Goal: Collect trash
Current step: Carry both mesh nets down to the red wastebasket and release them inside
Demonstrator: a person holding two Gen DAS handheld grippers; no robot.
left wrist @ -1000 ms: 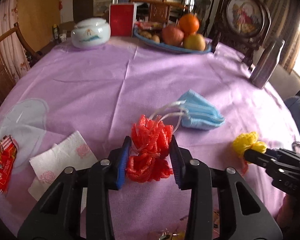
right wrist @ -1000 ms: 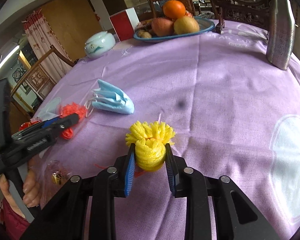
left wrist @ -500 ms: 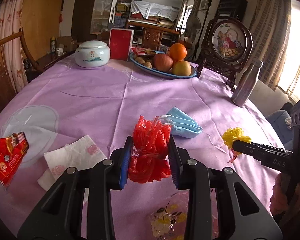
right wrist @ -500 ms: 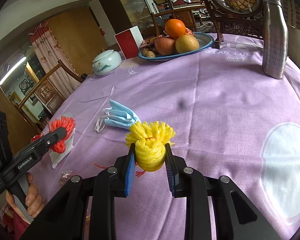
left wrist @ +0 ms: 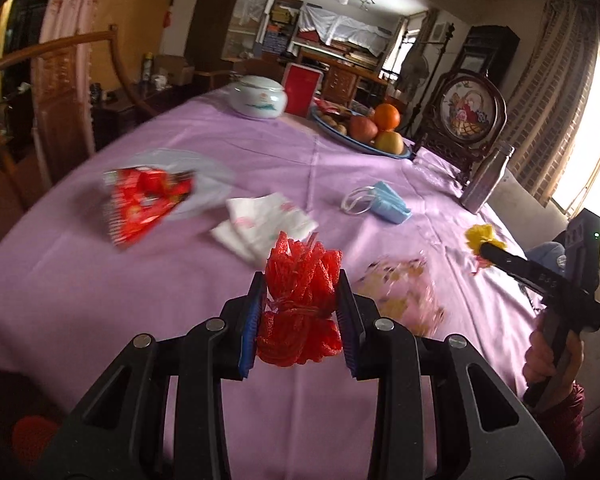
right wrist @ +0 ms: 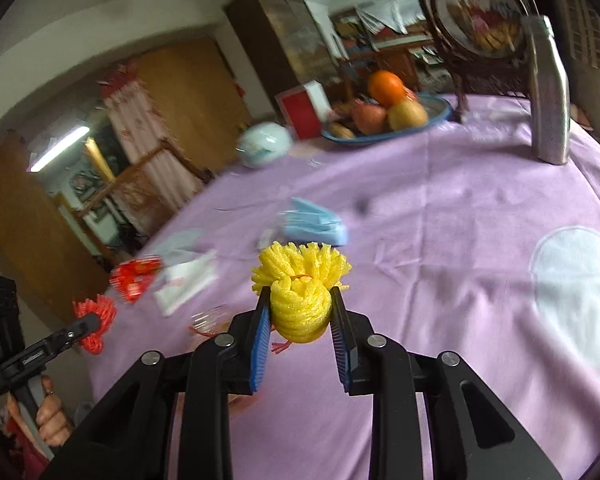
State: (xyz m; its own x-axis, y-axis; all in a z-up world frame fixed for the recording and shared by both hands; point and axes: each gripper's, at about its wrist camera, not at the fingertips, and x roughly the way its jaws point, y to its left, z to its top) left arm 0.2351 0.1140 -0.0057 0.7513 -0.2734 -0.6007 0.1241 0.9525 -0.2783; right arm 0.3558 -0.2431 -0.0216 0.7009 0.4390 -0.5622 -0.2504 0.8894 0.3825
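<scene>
My left gripper (left wrist: 300,320) is shut on a red foam fruit net (left wrist: 300,304), held above the near edge of the purple tablecloth (left wrist: 140,280). My right gripper (right wrist: 300,328) is shut on a yellow foam fruit net (right wrist: 300,296), also lifted off the cloth. Each gripper shows in the other's view: the red net (right wrist: 94,320) at the lower left, the yellow net (left wrist: 482,236) at the right. On the cloth lie a blue face mask (left wrist: 388,208), a white paper napkin (left wrist: 264,224), a red snack wrapper (left wrist: 144,200) and a clear printed wrapper (left wrist: 400,292).
At the far side stand a blue fruit dish (left wrist: 364,136), a white lidded jar (left wrist: 258,98), a red box (left wrist: 302,88), a framed round picture (left wrist: 470,114) and a steel bottle (right wrist: 548,92). A wooden chair (left wrist: 60,100) stands at the left. A hand (left wrist: 552,364) grips the right tool.
Both grippers have pulled back and up from the table with their nets. The left view has swung so the mask, napkin and red wrapper now lie farther off.
</scene>
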